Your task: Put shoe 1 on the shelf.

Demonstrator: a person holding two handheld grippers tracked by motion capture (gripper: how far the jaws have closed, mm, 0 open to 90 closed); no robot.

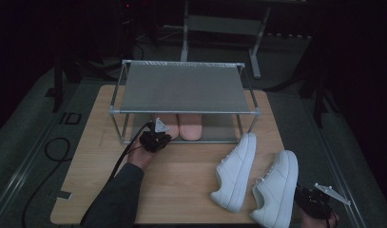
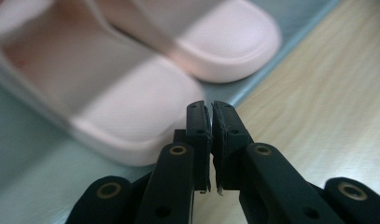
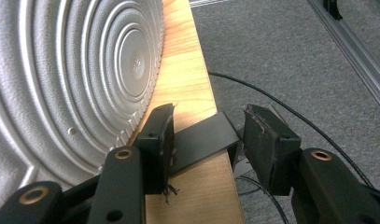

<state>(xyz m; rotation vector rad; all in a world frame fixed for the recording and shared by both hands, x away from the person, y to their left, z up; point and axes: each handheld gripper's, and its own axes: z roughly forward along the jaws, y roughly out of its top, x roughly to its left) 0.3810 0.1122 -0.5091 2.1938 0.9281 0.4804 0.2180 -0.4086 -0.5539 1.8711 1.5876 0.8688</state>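
Left claw (image 2: 211,114), jaws nearly together with nothing between them, sits just in front of the pink slippers (image 1: 180,126) on the rack's (image 1: 184,86) lower shelf; right claw (image 3: 208,128), jaws apart and empty, beside the white sneaker (image 1: 275,187) at the tabletop (image 1: 181,175) edge.

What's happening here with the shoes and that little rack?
A person works at a wooden table with a gripper in each hand. A pair of pink slippers sits on the lower shelf of a metal shoe rack. The left gripper is right in front of them, nearly shut and holding nothing. Two white sneakers lie on their sides on the table. The right gripper waits open beside the nearer one's sole.
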